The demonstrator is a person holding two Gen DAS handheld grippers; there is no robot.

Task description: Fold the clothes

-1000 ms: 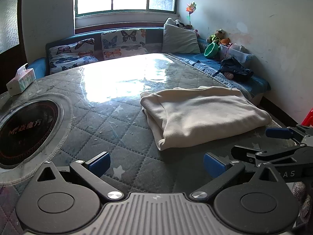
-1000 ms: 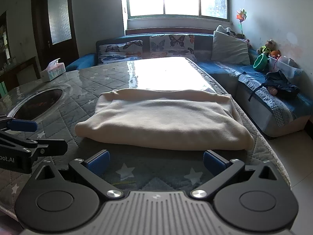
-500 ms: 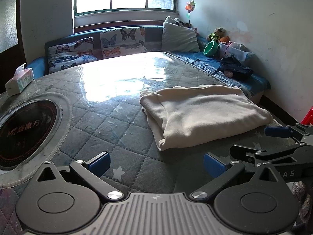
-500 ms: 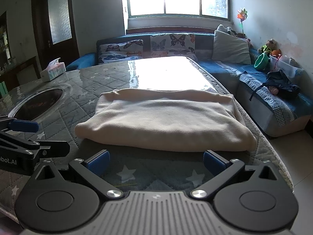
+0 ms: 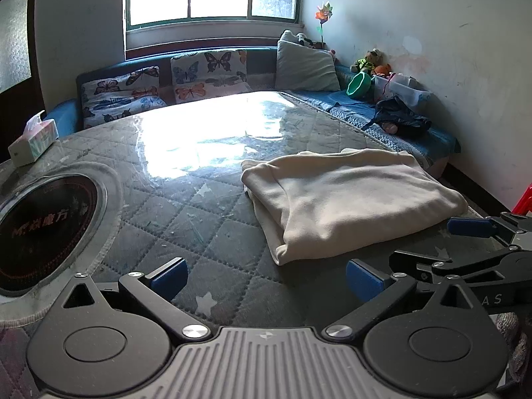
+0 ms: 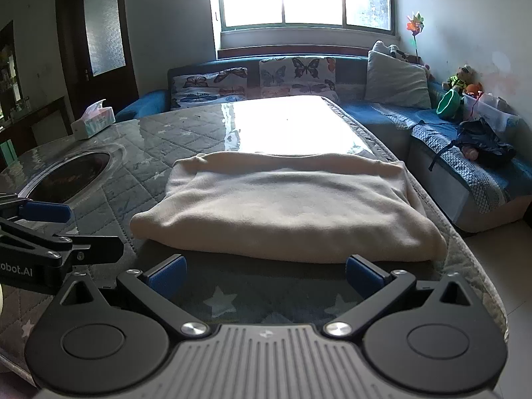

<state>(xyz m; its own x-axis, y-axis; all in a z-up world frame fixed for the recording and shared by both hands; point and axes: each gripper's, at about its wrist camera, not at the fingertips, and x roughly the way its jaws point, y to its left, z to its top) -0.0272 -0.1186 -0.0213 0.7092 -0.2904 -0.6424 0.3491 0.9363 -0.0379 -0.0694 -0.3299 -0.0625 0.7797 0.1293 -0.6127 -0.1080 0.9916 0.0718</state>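
- both grippers hang low over the near edge of the table, each with its blue-padded fingers spread wide and nothing between them.
- left gripper sits over bare quilted cover, to the left of the folded garment and apart from it; its right fingertip is near the garment's near-left corner but not touching.
- right gripper faces the garment head-on, its two pads just short of the near folded edge (whether the right pad brushes the cloth i cannot tell).
- each gripper shows in the other's view: the right one pokes in at the right edge of the left camera, the left one at the left edge of the right camera.
- cream garment lies folded into a thick rectangle on the right part of the table, flat, with a rounded fold along its near side and layered edges showing on its left side.
- round dark inset with lettering sits in the table's left part, well apart from the garment.
- tissue box stands at the far left edge of the table.
- behind the table runs a blue sofa with butterfly cushions, a grey pillow, a green bowl and a dark bundle of cloth.
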